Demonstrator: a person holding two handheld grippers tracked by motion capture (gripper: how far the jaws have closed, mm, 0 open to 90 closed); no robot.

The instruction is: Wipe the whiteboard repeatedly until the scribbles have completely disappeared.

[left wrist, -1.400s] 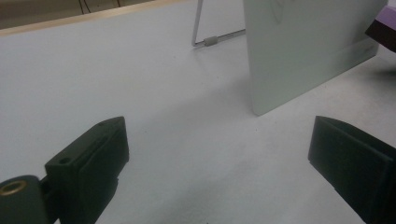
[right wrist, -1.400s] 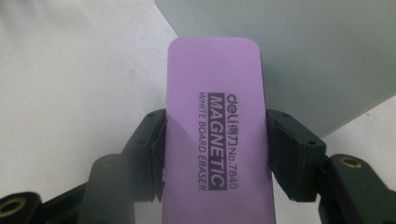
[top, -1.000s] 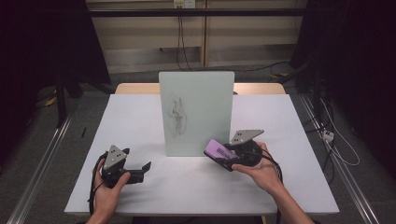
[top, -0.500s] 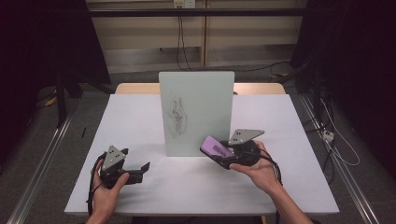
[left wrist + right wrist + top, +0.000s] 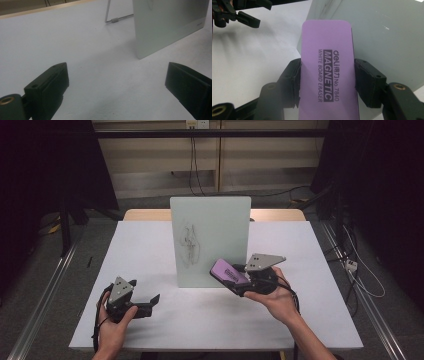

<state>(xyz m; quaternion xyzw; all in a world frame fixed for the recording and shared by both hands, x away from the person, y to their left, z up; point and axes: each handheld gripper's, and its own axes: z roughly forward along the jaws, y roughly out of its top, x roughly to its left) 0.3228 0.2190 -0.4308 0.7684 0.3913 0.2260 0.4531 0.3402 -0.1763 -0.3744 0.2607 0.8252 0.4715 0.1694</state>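
Observation:
A small whiteboard (image 5: 210, 240) stands upright in the middle of the white table (image 5: 150, 245), with dark scribbles (image 5: 189, 245) on its face. My right gripper (image 5: 235, 279) is shut on a purple whiteboard eraser (image 5: 227, 272), held just above the table at the board's lower right corner. In the right gripper view the eraser (image 5: 328, 67) is clamped between both jaws, its far end near the board (image 5: 382, 37). My left gripper (image 5: 152, 301) rests low at the front left, open and holding nothing; its view looks across the table toward the board (image 5: 170, 25).
A wire stand (image 5: 113, 18) props the board from behind. The table's front edge (image 5: 210, 347) lies close under both hands. Dark floor with cables (image 5: 360, 270) surrounds the table, and a metal rail (image 5: 45, 300) runs along its left.
The right gripper with the eraser has edged slightly left toward the board. The left gripper has not moved.

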